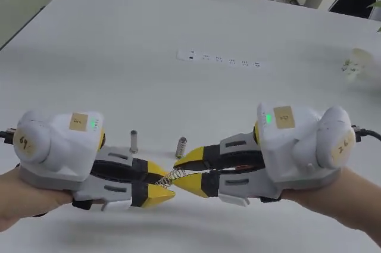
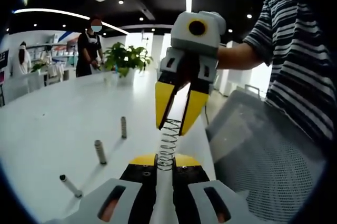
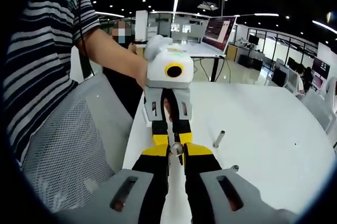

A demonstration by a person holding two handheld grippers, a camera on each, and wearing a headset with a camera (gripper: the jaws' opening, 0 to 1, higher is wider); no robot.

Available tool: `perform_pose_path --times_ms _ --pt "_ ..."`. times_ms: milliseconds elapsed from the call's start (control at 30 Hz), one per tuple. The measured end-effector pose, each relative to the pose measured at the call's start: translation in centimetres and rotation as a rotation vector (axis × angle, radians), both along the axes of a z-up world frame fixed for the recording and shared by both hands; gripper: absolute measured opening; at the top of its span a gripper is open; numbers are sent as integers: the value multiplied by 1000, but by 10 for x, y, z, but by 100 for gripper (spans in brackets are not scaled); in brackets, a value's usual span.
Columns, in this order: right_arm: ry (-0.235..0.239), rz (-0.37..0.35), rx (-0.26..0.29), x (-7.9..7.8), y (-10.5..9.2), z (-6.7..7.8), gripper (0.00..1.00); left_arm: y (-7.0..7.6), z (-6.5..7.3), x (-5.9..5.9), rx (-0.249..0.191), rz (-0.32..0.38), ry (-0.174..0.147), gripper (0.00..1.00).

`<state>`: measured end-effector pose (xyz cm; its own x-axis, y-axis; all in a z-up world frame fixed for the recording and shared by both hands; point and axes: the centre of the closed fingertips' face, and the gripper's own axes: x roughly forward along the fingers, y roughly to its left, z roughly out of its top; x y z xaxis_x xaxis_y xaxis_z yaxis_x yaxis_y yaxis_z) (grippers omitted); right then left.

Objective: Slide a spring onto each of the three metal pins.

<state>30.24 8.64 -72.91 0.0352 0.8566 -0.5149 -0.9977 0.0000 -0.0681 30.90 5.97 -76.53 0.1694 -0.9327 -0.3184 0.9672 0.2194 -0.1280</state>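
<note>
The job is sitting at an early stage, by my reading: near the front edge of the table [image 1: 178, 21], the ribbed pin [image 1: 181, 146] is looking as though it is already wearing a coil, while the bare pin [image 1: 134, 141] just beside it is standing smooth and uncovered. A third pin [image 2: 68, 185], nearest the lens in the left gripper view, is also appearing uncovered, though it is too small to be sure. So one is likely done and two are waiting. The next spring [image 2: 168, 142] is hanging in the air in front of the pins, stretched between the two tools and touching neither pin. The left gripper [image 1: 165, 183] is lying level, pointing right, its jaws clamping one end of the spring. The right gripper [image 1: 183, 172] is mirroring it, pointing left, with its jaw tips pinching the other end. The two noses are nearly meeting over the front edge, with both hands resting low and close to the table.
</note>
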Motion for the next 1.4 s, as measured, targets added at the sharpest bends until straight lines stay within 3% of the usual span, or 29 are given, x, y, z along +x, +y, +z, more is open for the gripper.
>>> perform_pose_path --times_ms 300,567,900,1400 --pt "-35 38 7 -3 19 1 8 -4 0 -1 7 -6 -7 2" --pt "-40 42 0 -2 18 -1 7 -1 -4 -1 25 7 -1 3" --pt "-37 34 5 1 19 2 7 0 -1 1 12 21 8 3" --pt "-50 22 0 4 17 3 7 5 -2 1 9 57 47 11"
